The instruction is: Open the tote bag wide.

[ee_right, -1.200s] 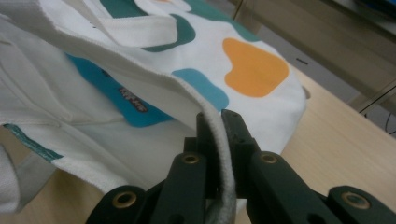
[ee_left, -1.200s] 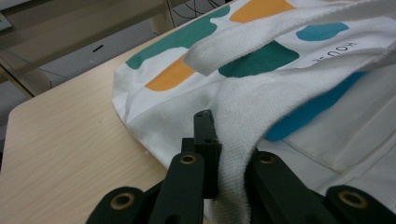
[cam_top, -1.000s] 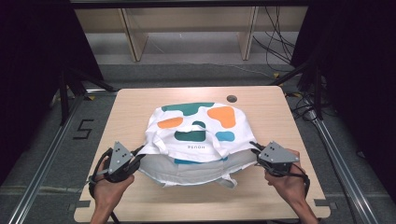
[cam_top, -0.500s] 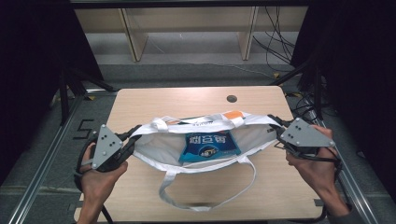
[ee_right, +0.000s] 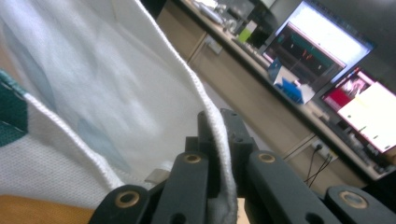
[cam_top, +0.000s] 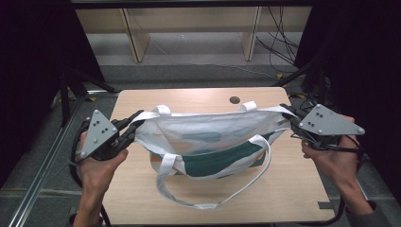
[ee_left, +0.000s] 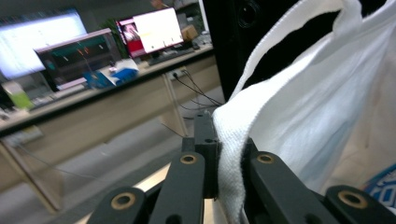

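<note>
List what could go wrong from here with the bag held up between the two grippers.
1. The left gripper and right gripper each pinch only a thin edge of the tote bag; pulling farther apart could slip the cloth out.
2. One long handle loop trails on the table and might drag or snag if the bag is moved.
3. With the fabric stretched taut, one side letting go would likely drop the bag unevenly.

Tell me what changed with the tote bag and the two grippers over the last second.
The tote bag went from lying crumpled on the table to being lifted and stretched wide. The left gripper moved outward to the left and the right gripper outward to the right and up, pulling its top edge taut; one strap now hangs down in a loop. Both stayed clamped on the fabric.
</note>
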{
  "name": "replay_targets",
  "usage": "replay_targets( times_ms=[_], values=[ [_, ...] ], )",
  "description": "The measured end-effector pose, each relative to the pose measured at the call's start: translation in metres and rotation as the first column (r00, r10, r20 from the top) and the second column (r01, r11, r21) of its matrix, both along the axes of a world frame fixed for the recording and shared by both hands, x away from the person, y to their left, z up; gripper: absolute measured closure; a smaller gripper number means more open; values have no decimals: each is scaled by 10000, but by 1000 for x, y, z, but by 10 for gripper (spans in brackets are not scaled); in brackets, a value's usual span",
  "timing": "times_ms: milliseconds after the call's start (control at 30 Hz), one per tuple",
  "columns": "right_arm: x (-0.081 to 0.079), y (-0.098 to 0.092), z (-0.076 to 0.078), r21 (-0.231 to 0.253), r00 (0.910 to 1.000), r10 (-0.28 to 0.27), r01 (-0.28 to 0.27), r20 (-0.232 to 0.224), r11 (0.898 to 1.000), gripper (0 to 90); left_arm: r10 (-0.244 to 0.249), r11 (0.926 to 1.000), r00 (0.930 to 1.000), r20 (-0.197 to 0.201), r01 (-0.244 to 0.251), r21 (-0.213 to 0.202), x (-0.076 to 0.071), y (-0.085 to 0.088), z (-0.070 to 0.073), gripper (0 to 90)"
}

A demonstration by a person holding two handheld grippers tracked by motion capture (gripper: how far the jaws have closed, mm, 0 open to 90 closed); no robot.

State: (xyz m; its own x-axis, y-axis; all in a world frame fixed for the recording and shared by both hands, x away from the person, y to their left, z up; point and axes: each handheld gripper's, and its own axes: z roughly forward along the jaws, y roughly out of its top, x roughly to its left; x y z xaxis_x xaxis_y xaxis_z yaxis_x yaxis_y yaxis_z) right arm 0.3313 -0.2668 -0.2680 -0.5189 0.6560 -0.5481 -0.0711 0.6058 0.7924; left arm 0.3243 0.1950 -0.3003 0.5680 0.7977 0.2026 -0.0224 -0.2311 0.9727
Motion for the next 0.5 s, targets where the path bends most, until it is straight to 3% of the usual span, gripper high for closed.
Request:
replay_targets(
  times_ms=[167,233,333,500],
  values=[
    [15,6,-14,-1,9989,-119,119,-449,9999,885,-119,9998,9983,-567,110,-162,13,4,-16,866],
    [19,7,-17,-164,9993,-158,152,-351,9998,885,-88,9999,9975,-705,95,106,13,4,-24,866],
    [21,9,-22,-265,9983,-155,140,-566,9996,885,-157,9992,9931,-1166,199,353,14,5,-38,863],
    [25,11,-30,-296,9972,-215,195,-712,9994,885,-294,9994,9856,-1663,320,129,23,3,-53,856]
  ],
)
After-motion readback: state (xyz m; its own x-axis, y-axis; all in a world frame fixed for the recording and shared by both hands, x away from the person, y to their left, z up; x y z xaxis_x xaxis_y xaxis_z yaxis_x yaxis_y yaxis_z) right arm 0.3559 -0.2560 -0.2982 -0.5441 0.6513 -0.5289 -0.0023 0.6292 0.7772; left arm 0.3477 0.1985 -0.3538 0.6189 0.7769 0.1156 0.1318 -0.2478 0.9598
